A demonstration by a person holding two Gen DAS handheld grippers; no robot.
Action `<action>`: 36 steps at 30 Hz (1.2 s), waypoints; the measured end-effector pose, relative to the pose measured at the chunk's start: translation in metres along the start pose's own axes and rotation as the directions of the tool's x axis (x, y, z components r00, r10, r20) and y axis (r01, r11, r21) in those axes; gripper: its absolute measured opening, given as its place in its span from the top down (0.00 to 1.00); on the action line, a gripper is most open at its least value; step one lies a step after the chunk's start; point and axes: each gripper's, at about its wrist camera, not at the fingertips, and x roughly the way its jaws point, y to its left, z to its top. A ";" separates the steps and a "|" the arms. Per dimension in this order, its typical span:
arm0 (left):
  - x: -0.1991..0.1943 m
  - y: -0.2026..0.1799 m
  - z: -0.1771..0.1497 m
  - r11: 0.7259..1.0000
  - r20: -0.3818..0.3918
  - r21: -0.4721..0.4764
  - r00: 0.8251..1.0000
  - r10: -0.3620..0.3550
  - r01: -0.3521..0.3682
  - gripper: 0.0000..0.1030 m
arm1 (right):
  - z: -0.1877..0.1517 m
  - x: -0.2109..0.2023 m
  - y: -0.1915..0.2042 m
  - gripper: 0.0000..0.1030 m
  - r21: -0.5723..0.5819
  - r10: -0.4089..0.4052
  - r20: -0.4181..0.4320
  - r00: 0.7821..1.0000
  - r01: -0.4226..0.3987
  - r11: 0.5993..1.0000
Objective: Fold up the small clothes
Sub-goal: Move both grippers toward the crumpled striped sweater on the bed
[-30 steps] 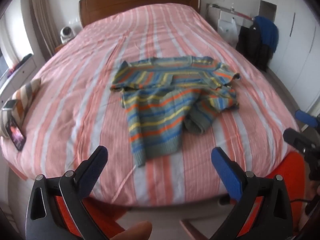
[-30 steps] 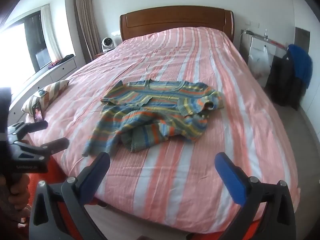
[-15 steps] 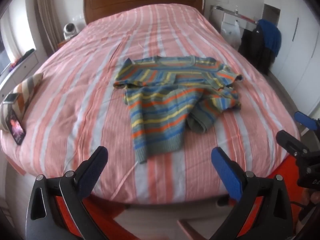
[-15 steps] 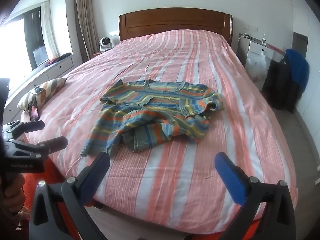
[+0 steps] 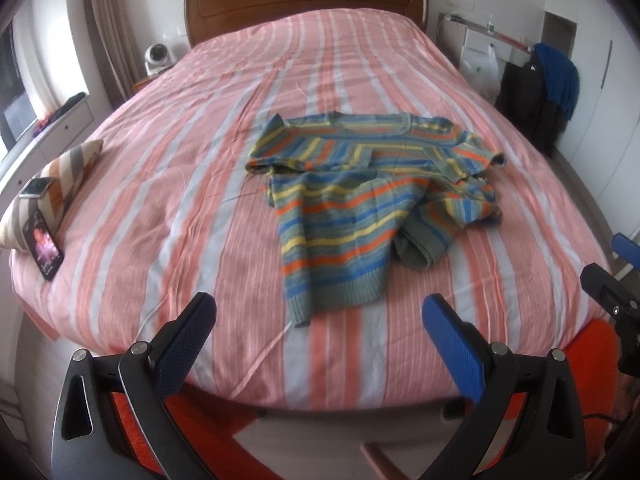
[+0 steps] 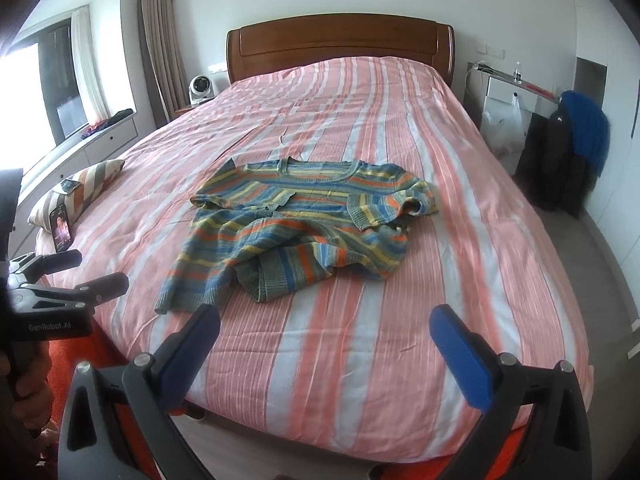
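A small striped knit sweater (image 5: 360,200) in blue, orange, yellow and grey lies crumpled on the pink-striped bed (image 5: 200,184), its neck toward the headboard and a sleeve trailing toward the foot. It also shows in the right wrist view (image 6: 304,224). My left gripper (image 5: 318,322) is open and empty, held over the foot edge of the bed, short of the sweater's hem. My right gripper (image 6: 324,330) is open and empty, also short of the sweater at the foot edge. The left gripper shows at the left of the right wrist view (image 6: 68,274).
A striped cushion (image 5: 60,176) with two phones on and against it lies at the bed's left edge. A wooden headboard (image 5: 304,4), a small white fan (image 5: 158,56), and dark and blue clothes on a chair (image 5: 540,92) stand around the bed. Orange floor covering (image 5: 592,356) lies below.
Both grippers have drawn back and risen slightly, so the bed and sweater sit a little farther off. Both stay open. The sweater has not moved.
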 end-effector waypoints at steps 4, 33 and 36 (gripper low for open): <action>0.000 0.001 0.000 1.000 0.000 -0.001 1.000 0.002 -0.002 0.00 | 0.000 -0.001 0.000 0.00 0.005 0.001 0.000 1.000 -0.001 1.000; 0.003 -0.001 -0.005 0.996 -0.012 0.024 0.996 0.083 -0.083 0.00 | -0.004 0.001 0.001 0.00 -0.008 -0.064 -0.008 0.998 0.064 0.998; 0.004 0.000 -0.006 0.996 -0.016 0.025 0.996 0.082 -0.082 0.00 | -0.005 0.003 -0.003 0.00 -0.001 -0.078 -0.022 0.997 0.078 0.997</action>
